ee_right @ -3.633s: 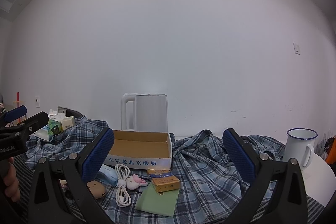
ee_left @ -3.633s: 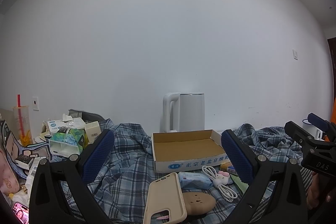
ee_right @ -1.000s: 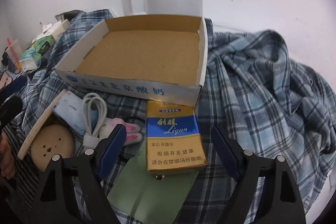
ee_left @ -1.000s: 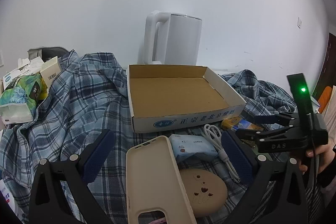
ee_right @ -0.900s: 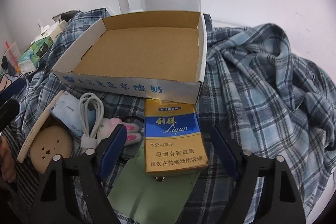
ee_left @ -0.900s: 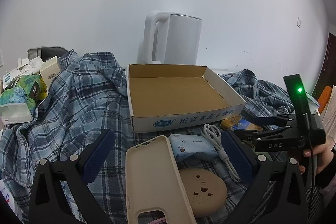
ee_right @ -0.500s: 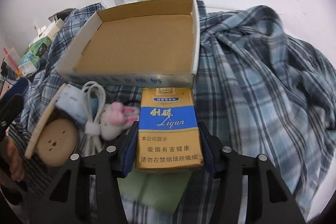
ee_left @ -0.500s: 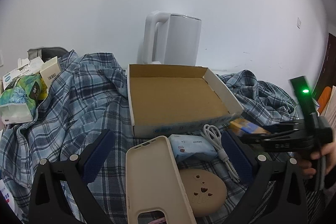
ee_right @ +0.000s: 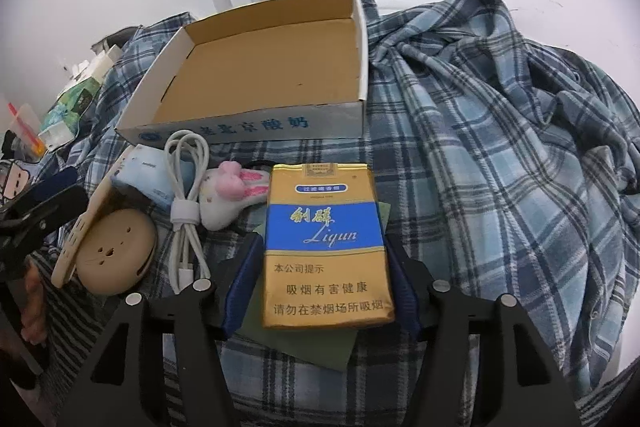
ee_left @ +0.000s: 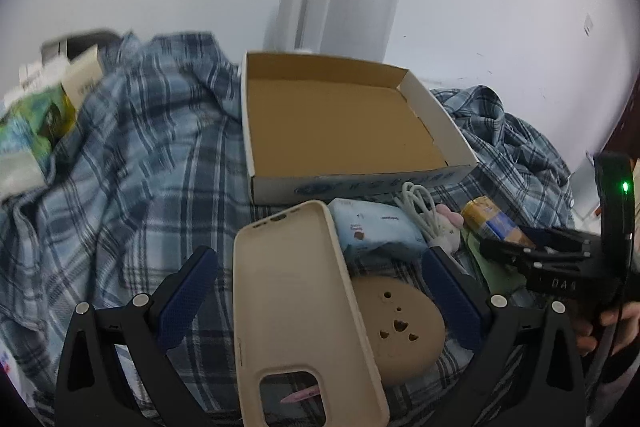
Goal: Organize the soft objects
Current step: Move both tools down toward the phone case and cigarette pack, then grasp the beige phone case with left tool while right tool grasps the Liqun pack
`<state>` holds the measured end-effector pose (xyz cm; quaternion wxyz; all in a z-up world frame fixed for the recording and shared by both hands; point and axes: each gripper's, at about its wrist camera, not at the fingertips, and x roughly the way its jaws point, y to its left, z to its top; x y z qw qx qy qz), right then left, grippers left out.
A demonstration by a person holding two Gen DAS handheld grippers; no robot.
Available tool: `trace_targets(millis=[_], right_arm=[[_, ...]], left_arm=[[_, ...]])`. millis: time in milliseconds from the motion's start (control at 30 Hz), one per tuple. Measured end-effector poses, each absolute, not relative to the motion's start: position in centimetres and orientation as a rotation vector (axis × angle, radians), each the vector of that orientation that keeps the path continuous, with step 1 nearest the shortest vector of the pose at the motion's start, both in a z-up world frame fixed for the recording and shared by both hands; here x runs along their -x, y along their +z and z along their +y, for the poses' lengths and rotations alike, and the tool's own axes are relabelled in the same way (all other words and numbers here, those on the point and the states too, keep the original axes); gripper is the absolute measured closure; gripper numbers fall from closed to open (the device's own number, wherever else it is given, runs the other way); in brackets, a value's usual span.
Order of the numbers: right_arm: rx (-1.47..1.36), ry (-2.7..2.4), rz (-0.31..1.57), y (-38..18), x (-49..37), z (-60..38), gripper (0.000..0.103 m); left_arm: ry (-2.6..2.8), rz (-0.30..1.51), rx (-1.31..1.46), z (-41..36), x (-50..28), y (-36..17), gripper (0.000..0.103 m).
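Two right gripper point(ee_right: 320, 263) fingers are clamped on the cigarette pack point(ee_right: 325, 247); it should be lifted level into the cardboard box point(ee_right: 264, 67). The left gripper point(ee_left: 320, 295) is held open.

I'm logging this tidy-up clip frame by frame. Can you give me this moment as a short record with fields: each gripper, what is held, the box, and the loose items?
right gripper: closed on the cigarette pack, fingers on both of its sides
left gripper: open, around the beige phone case without touching it
cardboard box: nothing in it
loose items in front of box: tissue pack, white cable, plush bunny, tan round pad
surface: plaid shirt
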<state>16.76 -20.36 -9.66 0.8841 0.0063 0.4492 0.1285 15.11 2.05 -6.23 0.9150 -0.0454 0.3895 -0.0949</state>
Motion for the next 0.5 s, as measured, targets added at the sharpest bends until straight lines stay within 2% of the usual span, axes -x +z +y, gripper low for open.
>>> trace_targets(millis=[167,233,500], right_arm=[[0.010,0.276,0.913,-9.7,-16.6,-19.9,0.043],[0.009,0.276,0.913,-9.7,-16.6,-20.0,0.043],[0.011,0.278,0.906,-9.8,-16.6,-19.8,0.042]], left_arm=[[-0.200,0.862,0.274,4.6,-16.1,-7.5,0.002],[-0.217,0.883,0.348,5.6,-16.4,-8.1,0.013],[-0.232,0.959,0.452,6.8,-17.3,-9.6,0.014]])
